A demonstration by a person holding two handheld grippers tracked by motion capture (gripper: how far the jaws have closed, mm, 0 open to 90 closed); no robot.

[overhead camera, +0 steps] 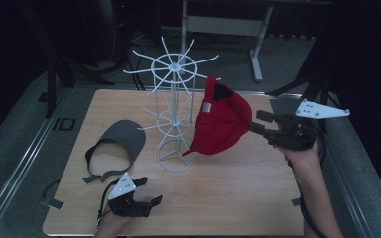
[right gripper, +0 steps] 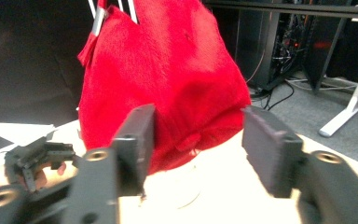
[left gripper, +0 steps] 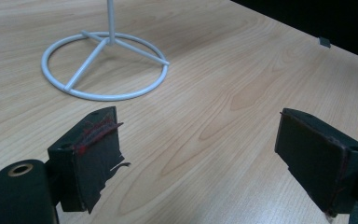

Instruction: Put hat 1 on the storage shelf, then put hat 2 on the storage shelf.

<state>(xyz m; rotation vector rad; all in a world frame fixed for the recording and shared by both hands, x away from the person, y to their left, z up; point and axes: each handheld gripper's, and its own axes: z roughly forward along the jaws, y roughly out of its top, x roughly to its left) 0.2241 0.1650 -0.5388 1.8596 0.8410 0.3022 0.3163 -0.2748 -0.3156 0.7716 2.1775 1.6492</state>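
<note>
A red cap (overhead camera: 221, 121) hangs from an arm of the white wire rack (overhead camera: 175, 114) at the table's middle. My right gripper (overhead camera: 255, 121) is just to the right of the cap, pointing at it. In the right gripper view that gripper (right gripper: 198, 140) is open, the red cap (right gripper: 168, 84) close in front and its lower edge showing in the gap, with no pad pressing on it. A grey visor cap (overhead camera: 121, 139) lies flat to the left of the rack. My left gripper (overhead camera: 149, 191) rests near the front edge, open and holding nothing (left gripper: 200, 154), facing the rack's ring base (left gripper: 105, 65).
The wooden table (overhead camera: 238, 198) has rounded corners and drops off to grey floor on all sides. The rack's thin arms stick out at several heights. A white desk leg (overhead camera: 258, 49) stands on the floor behind. The left gripper (right gripper: 37, 158) lies far off in the right gripper view.
</note>
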